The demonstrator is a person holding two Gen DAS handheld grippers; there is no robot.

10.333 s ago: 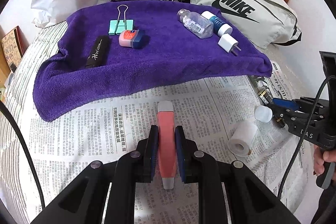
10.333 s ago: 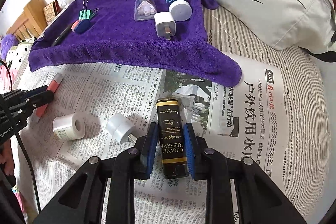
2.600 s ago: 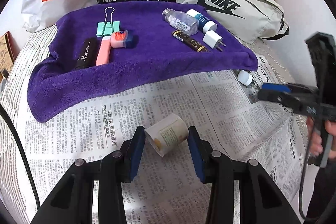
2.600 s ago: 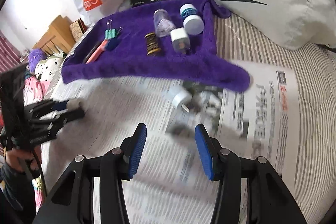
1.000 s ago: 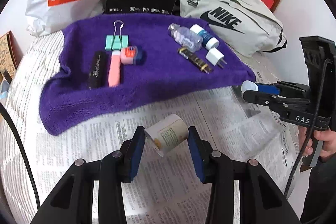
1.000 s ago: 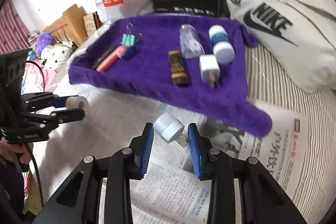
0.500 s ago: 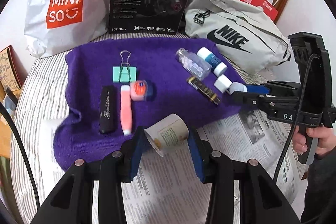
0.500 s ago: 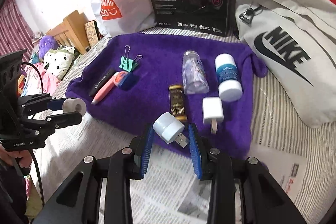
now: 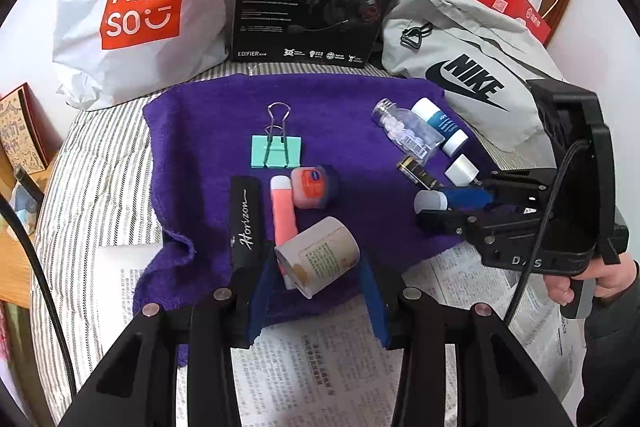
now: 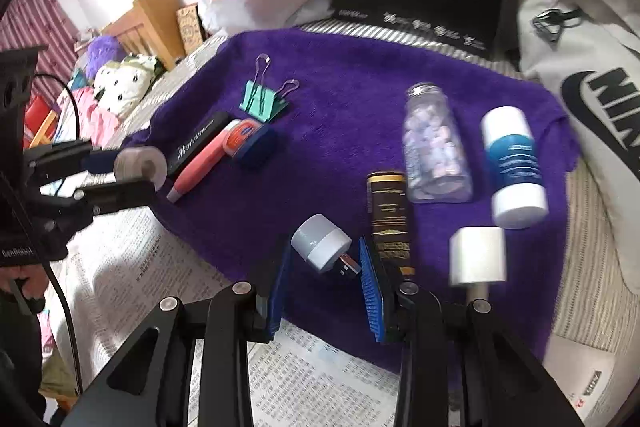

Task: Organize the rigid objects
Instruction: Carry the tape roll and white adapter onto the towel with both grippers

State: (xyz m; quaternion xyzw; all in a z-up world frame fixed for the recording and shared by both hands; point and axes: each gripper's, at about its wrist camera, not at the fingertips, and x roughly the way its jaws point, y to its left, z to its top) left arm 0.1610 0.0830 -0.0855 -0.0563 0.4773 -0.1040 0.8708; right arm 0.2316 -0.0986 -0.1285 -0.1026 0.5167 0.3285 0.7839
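The purple towel (image 9: 352,115) serves as the sorting mat, with items laid in two clusters. Over its near edge, the left gripper (image 9: 316,287) clamps a small paper-label roll (image 9: 318,257), seemingly bound for the pink tube (image 9: 284,211) group. The right gripper (image 10: 324,287) pinches a white USB night light (image 10: 322,243) just beside the gold-and-black bottle (image 10: 388,203), likely joining that cluster.

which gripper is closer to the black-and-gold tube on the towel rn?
Right. The right gripper holds the white USB light right beside the black-and-gold tube. The left gripper, holding the tape roll, sits across the towel by the pink stick.
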